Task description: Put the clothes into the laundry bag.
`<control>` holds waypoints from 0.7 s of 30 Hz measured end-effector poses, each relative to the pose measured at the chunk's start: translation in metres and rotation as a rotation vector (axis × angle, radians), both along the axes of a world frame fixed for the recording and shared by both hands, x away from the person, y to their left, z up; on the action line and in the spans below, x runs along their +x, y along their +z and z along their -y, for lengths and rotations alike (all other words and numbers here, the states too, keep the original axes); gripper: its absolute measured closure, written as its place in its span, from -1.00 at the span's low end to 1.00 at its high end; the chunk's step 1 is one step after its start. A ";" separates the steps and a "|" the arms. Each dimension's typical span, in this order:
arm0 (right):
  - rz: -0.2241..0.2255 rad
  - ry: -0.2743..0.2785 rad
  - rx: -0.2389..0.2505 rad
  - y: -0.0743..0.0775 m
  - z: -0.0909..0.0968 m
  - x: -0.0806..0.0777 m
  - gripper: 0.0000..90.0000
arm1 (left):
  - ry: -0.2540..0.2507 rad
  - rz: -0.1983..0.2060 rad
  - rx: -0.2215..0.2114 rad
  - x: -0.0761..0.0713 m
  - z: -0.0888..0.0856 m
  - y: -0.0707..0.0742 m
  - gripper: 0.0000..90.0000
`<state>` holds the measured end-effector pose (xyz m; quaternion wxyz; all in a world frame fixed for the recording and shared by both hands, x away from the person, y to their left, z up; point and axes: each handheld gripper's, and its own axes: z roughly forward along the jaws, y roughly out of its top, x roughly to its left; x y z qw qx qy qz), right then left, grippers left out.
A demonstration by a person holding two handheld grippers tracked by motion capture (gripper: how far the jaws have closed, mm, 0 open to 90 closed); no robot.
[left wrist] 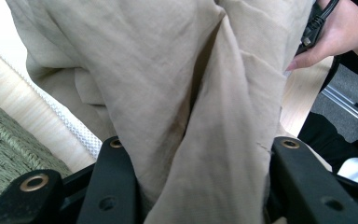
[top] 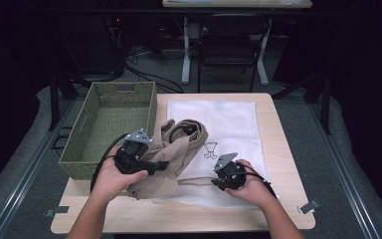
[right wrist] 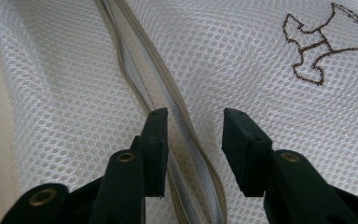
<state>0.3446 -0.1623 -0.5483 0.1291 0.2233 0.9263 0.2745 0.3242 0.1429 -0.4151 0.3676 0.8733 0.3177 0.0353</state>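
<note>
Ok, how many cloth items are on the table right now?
2: a beige garment bunched at the table's left-centre, clamped in the left gripper, and a white mesh laundry bag flat beneath it. Others may hide underneath.

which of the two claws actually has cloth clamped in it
The left claw: the beige garment is bunched between its jaws. The right claw stands open over the white mesh bag's zipper.

A green woven basket (top: 110, 127) sits on the wooden table (top: 278, 149), a black chair (top: 231, 42) behind.

A beige garment (top: 174, 149) lies on a white mesh bag (top: 229, 119) with a brown embroidered figure (right wrist: 314, 51) and beige zip (right wrist: 168, 107), right of an olive-green woven basket (top: 87, 144).
</note>
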 end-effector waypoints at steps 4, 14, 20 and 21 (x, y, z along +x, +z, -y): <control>0.000 -0.005 0.002 0.000 -0.001 0.000 0.51 | 0.003 -0.002 0.001 0.000 0.000 -0.001 0.33; -0.004 0.023 -0.007 0.002 0.000 0.002 0.80 | 0.003 -0.004 0.007 0.001 0.000 -0.002 0.33; -0.025 0.043 -0.012 0.009 -0.001 0.003 0.96 | 0.011 -0.006 0.004 0.001 -0.002 -0.002 0.33; -0.025 0.038 -0.013 0.011 -0.001 0.003 0.96 | 0.012 -0.005 0.003 0.001 -0.002 -0.002 0.33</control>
